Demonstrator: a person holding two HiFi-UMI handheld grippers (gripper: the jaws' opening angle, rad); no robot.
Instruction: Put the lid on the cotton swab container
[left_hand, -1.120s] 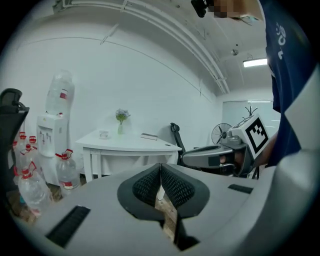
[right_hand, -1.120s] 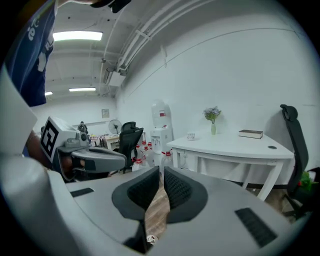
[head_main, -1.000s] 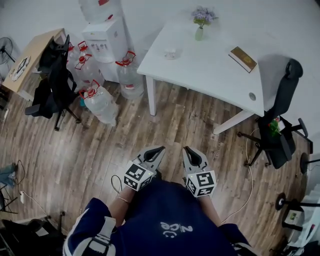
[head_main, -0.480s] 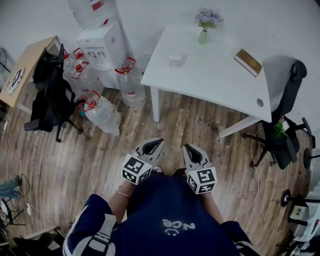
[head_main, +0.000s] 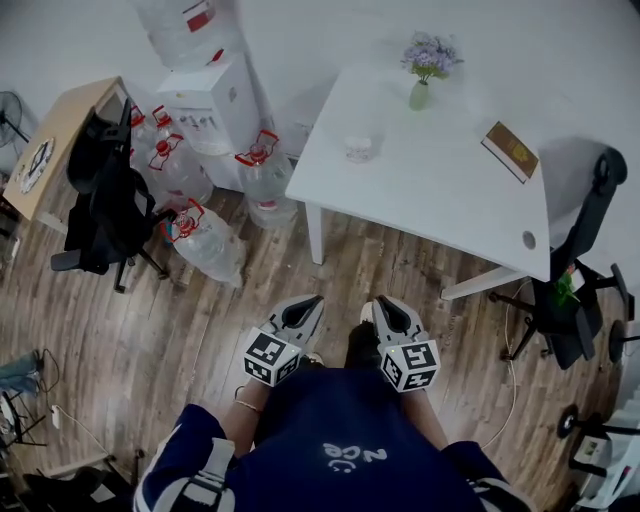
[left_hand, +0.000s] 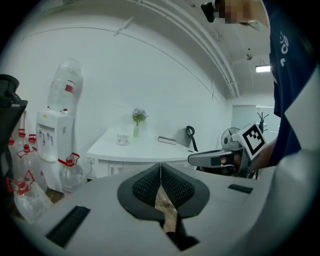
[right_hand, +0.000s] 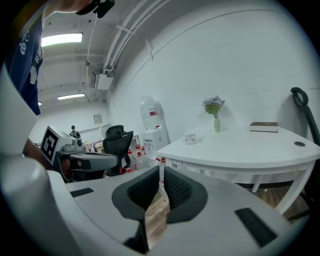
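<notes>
The cotton swab container (head_main: 358, 148) is a small clear round tub on the white table (head_main: 440, 190), near its left side. It also shows in the left gripper view as a tub (left_hand: 122, 139) and in the right gripper view as a tub (right_hand: 189, 138). No separate lid can be made out at this distance. My left gripper (head_main: 312, 303) and right gripper (head_main: 372, 305) are held side by side in front of my body, over the wooden floor and well short of the table. Both are shut and hold nothing.
A vase of flowers (head_main: 420, 95) and a book (head_main: 515, 150) also stand on the table. A water dispenser (head_main: 215, 95) and several large water bottles (head_main: 205, 235) are to the left. Black office chairs stand at left (head_main: 105, 190) and right (head_main: 580, 290).
The table and the rest of the room have slid closer and lower in the head view as I walk toward the table. Both grippers stay shut in front of me.
</notes>
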